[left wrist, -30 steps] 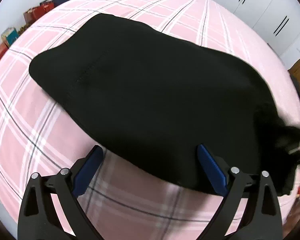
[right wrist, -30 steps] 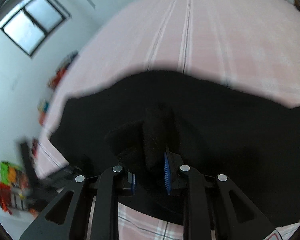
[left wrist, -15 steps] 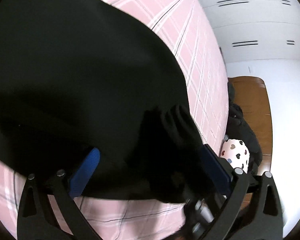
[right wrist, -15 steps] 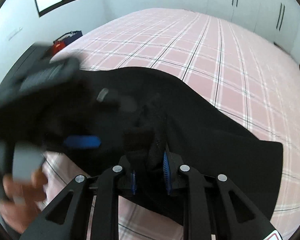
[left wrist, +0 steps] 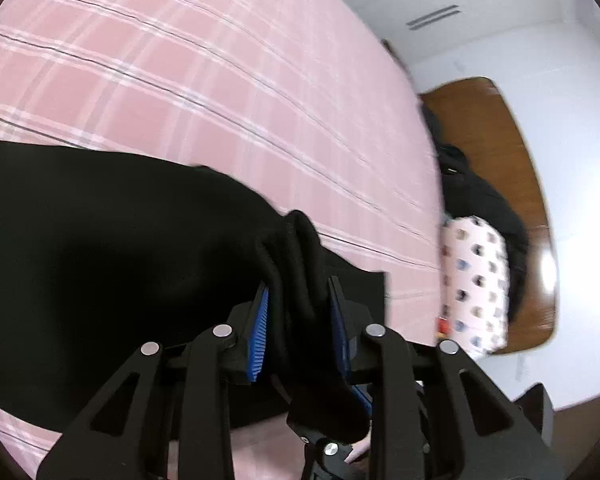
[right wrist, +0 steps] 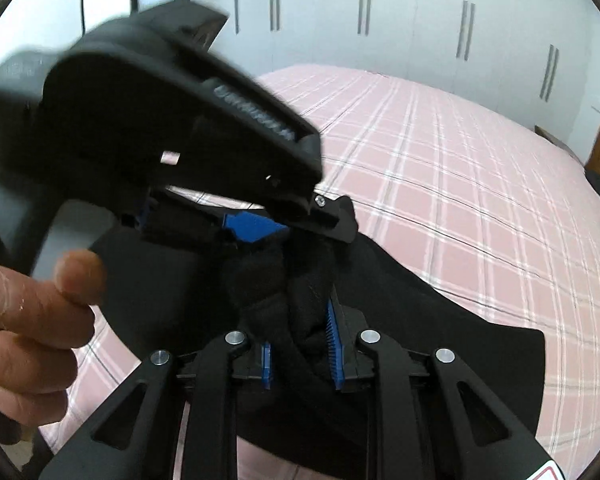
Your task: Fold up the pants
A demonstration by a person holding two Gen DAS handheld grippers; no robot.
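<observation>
Where the pink plaid bed (right wrist: 480,184) fills most of both views, white wardrobe doors (right wrist: 364,12) with dark paired handles line the wall across the top of the right wrist frame, and a brown wooden headboard (left wrist: 512,184) curves down the right side of the left wrist frame. One spotted white pillow (left wrist: 474,288) lies against that board with a dark garment (left wrist: 480,200) heaped above it. One pair of black pants (left wrist: 100,272) lies on the bed, spreading from the lower left of the left wrist frame, with a bunched end raised off the sheet. Two tools are in play. The left tool (left wrist: 298,320) points steeply down; its jaws have just been closing, and the blue pads now pinch a thick fold of the pants. The right tool (right wrist: 300,344) also tilts down, its jaws have just eased apart a little, yet its pads press on a gathered wad of the same cloth. Seen from the right wrist, the left tool crosses the upper left of the frame, blurred, just above the right one, with a hand (right wrist: 24,328) curled round its grip at the left edge.
</observation>
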